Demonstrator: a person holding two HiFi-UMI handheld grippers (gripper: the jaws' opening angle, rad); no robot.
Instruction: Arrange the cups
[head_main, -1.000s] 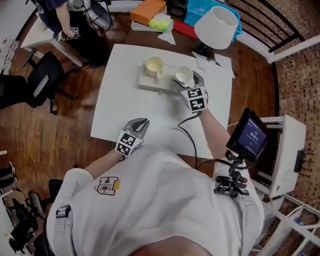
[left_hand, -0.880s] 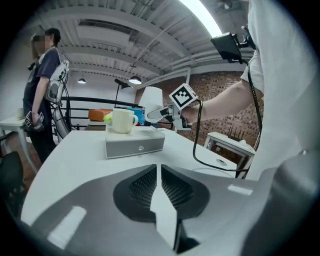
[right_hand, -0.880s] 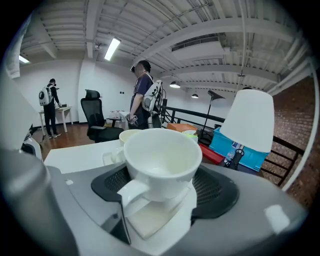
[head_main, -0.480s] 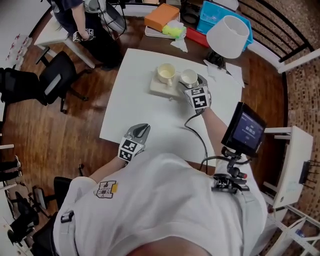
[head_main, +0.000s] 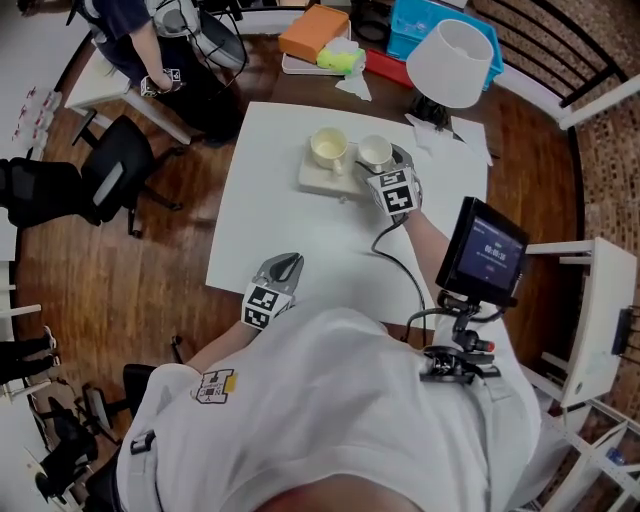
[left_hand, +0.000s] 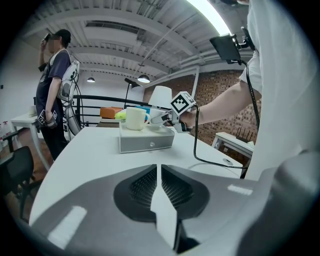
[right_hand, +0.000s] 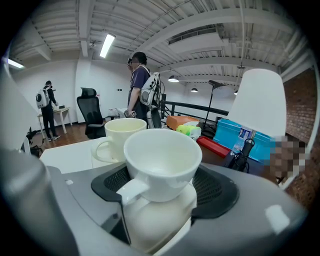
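One white table bears a grey box where, I judge, both cups belong side by side, so the cream cup stands there and my right claw clasps the smaller white cup just beside it, my left claw hanging closed and empty.

The grey left hand-held gripper points downward close to the body, jaws pressed together, empty. The right hand-held gripper, arm outstretched, clamps a white ceramic cup.

white lamp stands near a blue bin.
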